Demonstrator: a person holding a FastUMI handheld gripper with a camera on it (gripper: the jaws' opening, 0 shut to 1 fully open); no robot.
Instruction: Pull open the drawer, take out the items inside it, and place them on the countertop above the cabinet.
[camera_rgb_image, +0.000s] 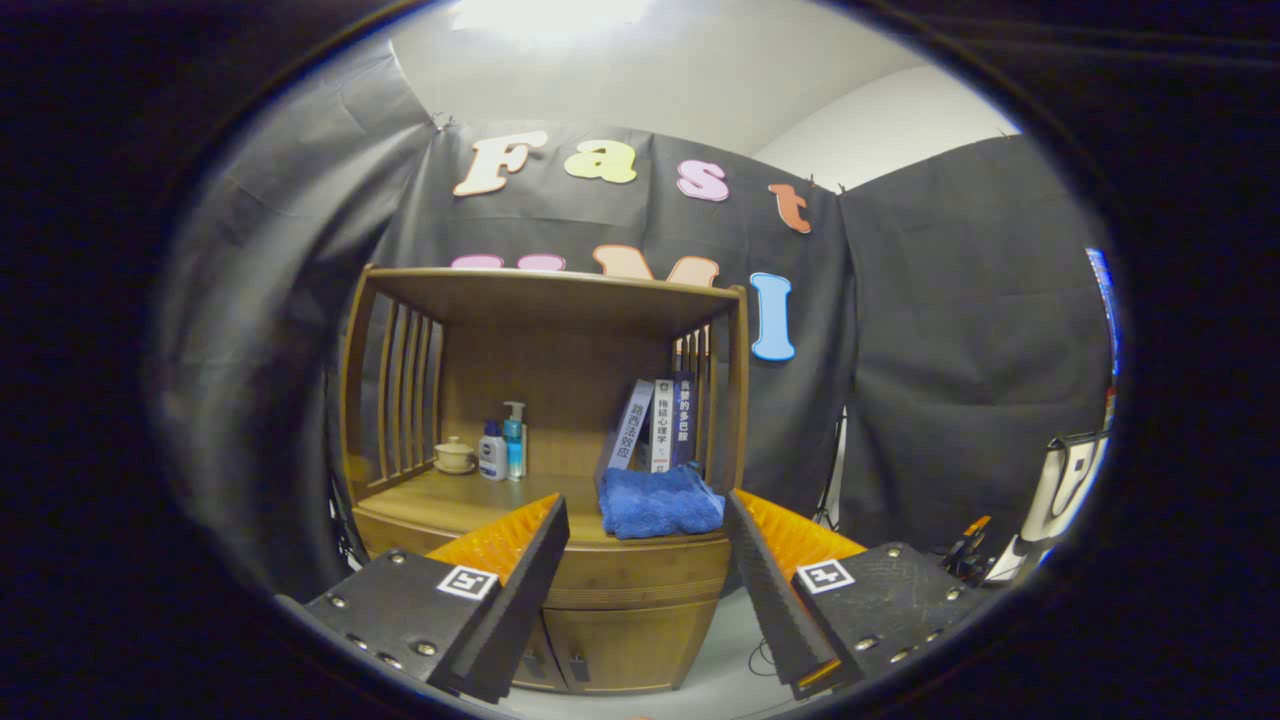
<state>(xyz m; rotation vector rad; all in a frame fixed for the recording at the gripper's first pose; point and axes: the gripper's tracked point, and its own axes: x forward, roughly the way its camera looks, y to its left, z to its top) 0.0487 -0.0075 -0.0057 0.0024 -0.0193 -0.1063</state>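
I hold the gripper with its fingers spread wide, gripping nothing, back from the wooden cabinet. Its shut curved-front wooden drawer sits between the fingers, and a folded blue towel lies on the countertop above.

- Gripper spread wide, nothing between the fingers; sits low centre of frame, well short of the cabinet.
- Drawer front shut, seen through the finger gap, under the countertop.
- Blue towel on countertop, right of centre, just past the right finger.
- Books stand behind the towel, one leaning.
- Two bottles and a cup at back left of the countertop.
- Lower doors closed, bottom centre.
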